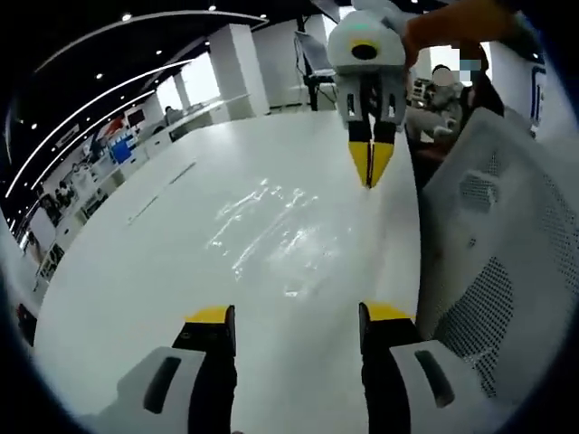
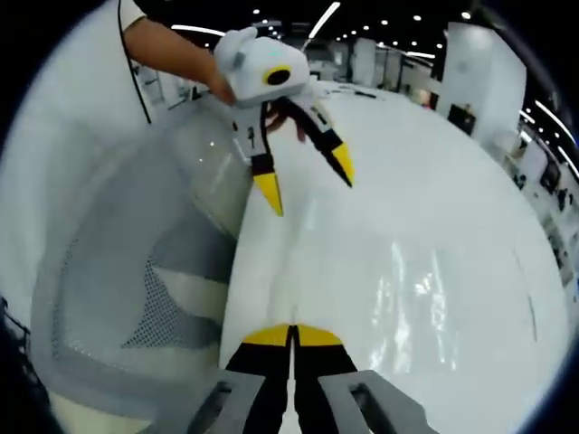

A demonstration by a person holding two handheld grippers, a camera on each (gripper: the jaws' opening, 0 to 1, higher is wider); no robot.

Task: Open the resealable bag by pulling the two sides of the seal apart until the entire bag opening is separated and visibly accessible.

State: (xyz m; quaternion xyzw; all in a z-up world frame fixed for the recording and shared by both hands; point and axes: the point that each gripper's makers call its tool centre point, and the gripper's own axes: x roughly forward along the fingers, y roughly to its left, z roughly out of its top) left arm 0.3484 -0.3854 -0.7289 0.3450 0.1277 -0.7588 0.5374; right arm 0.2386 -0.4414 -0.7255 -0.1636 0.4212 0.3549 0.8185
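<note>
Left gripper view: the left tool [image 1: 297, 316] rises from the bottom edge, its two yellow-tipped black jaws set wide apart with nothing between them. Below them lies a broad white surface [image 1: 163, 271], glossy, with faint glints in its middle [image 1: 271, 231] that may be ceiling lights mirrored in it or a clear film; the view is too poor to tell. No bag can be made out on the surface with any certainty. At the top, the right tool [image 1: 370, 172] comes down from above, a white body with a dark lens and black jaws ending in yellow tips that are pressed together, held above the surface. To the right stands a white chair back [image 1: 507, 271] with mesh panels, just beside the surface's edge. A person's arm [image 1: 452, 23] reaches to the right tool from the top right. Far off are white pillars, windows and office desks.

Right gripper view: the right tool [image 2: 291, 336] rises from the bottom, its yellow-tipped jaws closed tight against each other with nothing visibly between them. The same white surface [image 2: 434, 226] spreads ahead and to the right, with bright reflections on it. At the upper left, the left tool [image 2: 306, 185] hangs over the surface, jaws spread wide and empty, held by a hand [image 2: 217, 83] on a bare forearm. The mesh chair [image 2: 136, 289] is at the left, against the surface's edge. Ceiling lights and pillars show beyond.
</note>
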